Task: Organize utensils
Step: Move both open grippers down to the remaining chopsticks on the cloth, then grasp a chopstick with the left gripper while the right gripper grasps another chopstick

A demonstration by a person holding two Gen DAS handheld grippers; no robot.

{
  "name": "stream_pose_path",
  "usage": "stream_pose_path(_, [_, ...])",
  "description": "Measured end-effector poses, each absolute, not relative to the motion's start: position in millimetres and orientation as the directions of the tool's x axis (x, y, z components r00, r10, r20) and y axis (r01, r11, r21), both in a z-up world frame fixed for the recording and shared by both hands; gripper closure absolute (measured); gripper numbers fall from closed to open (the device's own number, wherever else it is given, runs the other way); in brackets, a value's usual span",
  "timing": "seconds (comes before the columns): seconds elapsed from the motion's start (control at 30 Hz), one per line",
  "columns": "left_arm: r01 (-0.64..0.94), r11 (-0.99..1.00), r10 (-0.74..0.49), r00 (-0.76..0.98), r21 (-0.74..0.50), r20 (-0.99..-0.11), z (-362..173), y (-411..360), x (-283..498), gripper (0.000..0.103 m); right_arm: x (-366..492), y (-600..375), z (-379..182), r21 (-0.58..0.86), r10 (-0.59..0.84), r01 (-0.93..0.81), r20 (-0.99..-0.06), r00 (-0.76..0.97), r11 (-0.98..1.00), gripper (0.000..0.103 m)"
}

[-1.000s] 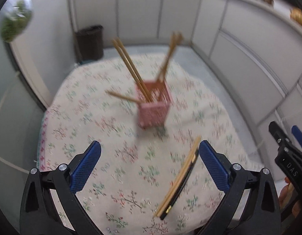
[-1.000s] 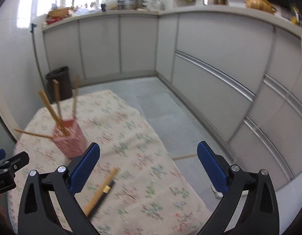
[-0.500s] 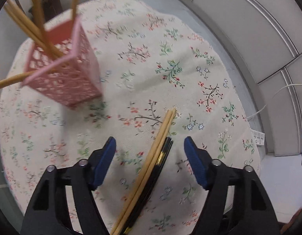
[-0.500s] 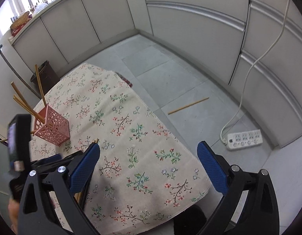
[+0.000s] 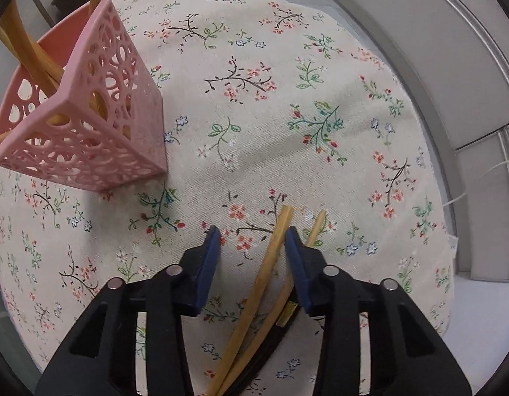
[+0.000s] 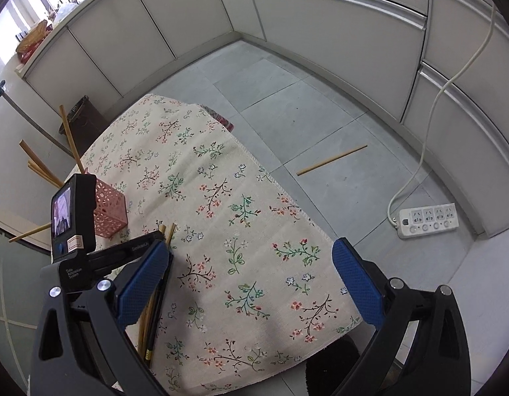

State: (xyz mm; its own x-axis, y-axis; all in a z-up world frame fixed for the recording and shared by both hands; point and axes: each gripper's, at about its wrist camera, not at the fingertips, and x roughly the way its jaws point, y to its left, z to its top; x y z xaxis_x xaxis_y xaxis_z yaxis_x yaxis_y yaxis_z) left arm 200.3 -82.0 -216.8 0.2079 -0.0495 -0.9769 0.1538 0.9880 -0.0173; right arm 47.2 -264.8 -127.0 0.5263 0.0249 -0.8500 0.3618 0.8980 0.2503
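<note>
Down low in the left wrist view, the left gripper (image 5: 251,242) has its blue pads apart, one bamboo chopstick (image 5: 264,274) lying between them, a second chopstick (image 5: 315,227) showing just past the right pad, and a dark chopstick (image 5: 271,346) beneath; none is clamped. The right gripper (image 6: 251,270) hangs wide open over the floral tablecloth (image 6: 221,198), holding nothing. The cloth covers the whole table, with grey floor tiles and pale cabinets around it. At the upper left of the left wrist view stands the pink lattice holder (image 5: 99,125), upright, with chopsticks leaning out. In the right wrist view, the cloth's edge runs diagonally; beyond it one stray chopstick (image 6: 332,160) lies on the floor near a white power strip (image 6: 427,219).
</note>
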Motion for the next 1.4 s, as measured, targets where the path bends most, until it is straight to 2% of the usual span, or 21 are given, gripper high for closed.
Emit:
stream_pose_path(0.07, [0.181, 0.983, -0.026, 0.222, 0.015, -0.975, -217, -86, 198, 0.074, 50, -265, -131, 0.254, 0.029, 0.371, -0.856, 0.516, 0.893, 0.006])
stream_pose_path(0.13, [0.211, 0.976, -0.008, 0.242, 0.045, -0.970, -219, -90, 192, 0.082, 54, -264, -135, 0.248, 0.025, 0.380, -0.862, 0.506, 0.891, 0.006])
stream_pose_path(0.17, [0.217, 0.975, -0.011, 0.247, 0.045, -0.969, -219, -89, 189, 0.091, 57, -261, -137, 0.237, 0.017, 0.379, -0.865, 0.501, 0.894, 0.006])
stream_pose_path(0.2, [0.218, 0.975, -0.014, 0.255, 0.043, -0.967, -218, -90, 186, 0.092, 59, -259, -138, 0.227, 0.011, 0.376, -0.867, 0.498, 0.898, 0.006])
stream_pose_path(0.37, [0.207, 0.978, -0.044, 0.328, 0.026, -0.944, -207, -71, 175, 0.095, 75, -243, -147, 0.203, 0.010, 0.352, -0.878, 0.479, 0.914, 0.006])
stream_pose_path(0.7, [0.202, 0.978, -0.130, 0.429, -0.045, -0.894, -143, -42, 137, 0.096, 107, -195, -164, 0.145, 0.006, 0.282, -0.897, 0.443, 0.949, 0.006])
stream_pose_path(1.0, [0.176, 0.984, -0.106, 0.562, -0.006, -0.820, -86, -1, 89, 0.096, 150, -137, -193, 0.091, 0.014, 0.195, -0.931, 0.366, 0.977, 0.007])
stream_pose_path(1.07, [0.163, 0.987, -0.102, 0.574, -0.008, -0.813, -82, 10, 83, 0.096, 160, -125, -205, 0.064, 0.001, 0.177, -0.942, 0.334, 0.982, 0.012])
stream_pose_path(1.17, [0.147, 0.989, -0.095, 0.596, -0.008, -0.798, -73, 24, 76, 0.096, 170, -112, -227, 0.055, 0.006, 0.175, -0.963, 0.268, 0.983, 0.026])
stream_pose_path(1.2, [0.143, 0.990, -0.094, 0.598, -0.010, -0.796, -73, 26, 77, 0.096, 173, -111, -234, 0.064, 0.017, 0.186, -0.970, 0.244, 0.980, 0.035])
stream_pose_path(1.27, [0.135, 0.991, -0.094, 0.601, -0.016, -0.793, -72, 33, 76, 0.096, 176, -104, -234, 0.038, -0.014, 0.192, -0.964, 0.264, 0.981, 0.040])
stream_pose_path(1.3, [0.129, 0.991, -0.093, 0.603, -0.017, -0.792, -71, 36, 76, 0.096, 178, -99, -235, 0.033, -0.017, 0.183, -0.964, 0.265, 0.983, 0.048])
stream_pose_path(1.33, [0.127, 0.992, -0.091, 0.603, -0.018, -0.793, -72, 38, 76, 0.096, 179, -95, -233, 0.037, -0.014, 0.178, -0.961, 0.277, 0.983, 0.063])
stream_pose_path(1.4, [0.125, 0.992, -0.089, 0.606, -0.016, -0.790, -72, 41, 74, 0.096, 181, -88, -233, 0.048, -0.003, 0.171, -0.958, 0.287, 0.984, 0.082])
